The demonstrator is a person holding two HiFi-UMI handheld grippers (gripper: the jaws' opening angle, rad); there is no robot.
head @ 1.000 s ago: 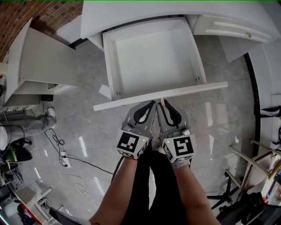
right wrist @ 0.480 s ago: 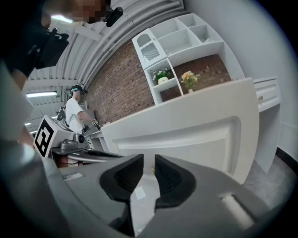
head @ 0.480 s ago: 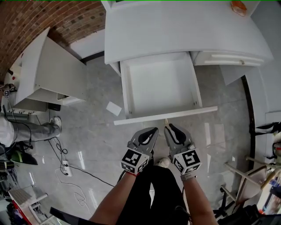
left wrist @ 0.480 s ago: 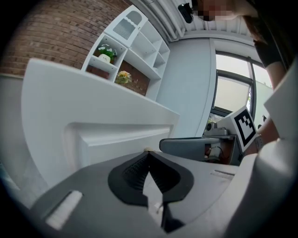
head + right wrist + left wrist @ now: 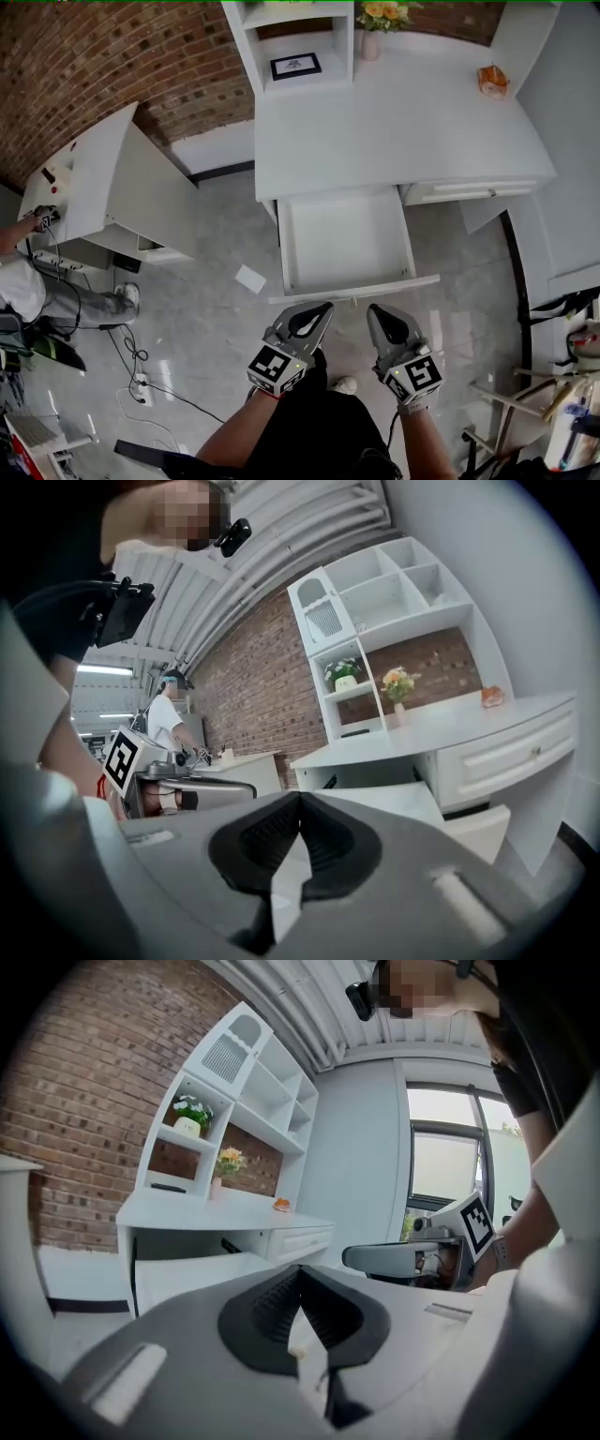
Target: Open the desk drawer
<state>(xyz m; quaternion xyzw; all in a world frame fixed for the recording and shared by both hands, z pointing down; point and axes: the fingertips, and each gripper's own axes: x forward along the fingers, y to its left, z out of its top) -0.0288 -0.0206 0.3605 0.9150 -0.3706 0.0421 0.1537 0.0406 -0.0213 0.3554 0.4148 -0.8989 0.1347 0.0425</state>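
Markings: the left cube (image 5: pixel 272 367) and the right cube (image 5: pixel 417 375) on your tongs show black-and-white square markers. The framed picture (image 5: pixel 295 66) on the shelf is too small to read.
Left tongs (image 5: pixel 319 307): closed, tips together, nothing between them.
Right tongs (image 5: pixel 378 311): closed as well, holding nothing.
Drawer (image 5: pixel 342 239): it stands open, out from under the white worktop (image 5: pixel 394 122), its white inside showing.
Drawer against tongs: its front panel (image 5: pixel 354 286) lies just beyond both tips and apart from them. Your left tongs point at the panel's middle and your right tongs nearer its right end.
On the worktop: a vase of flowers (image 5: pixel 372 23) and a small orange thing (image 5: pixel 492 80).
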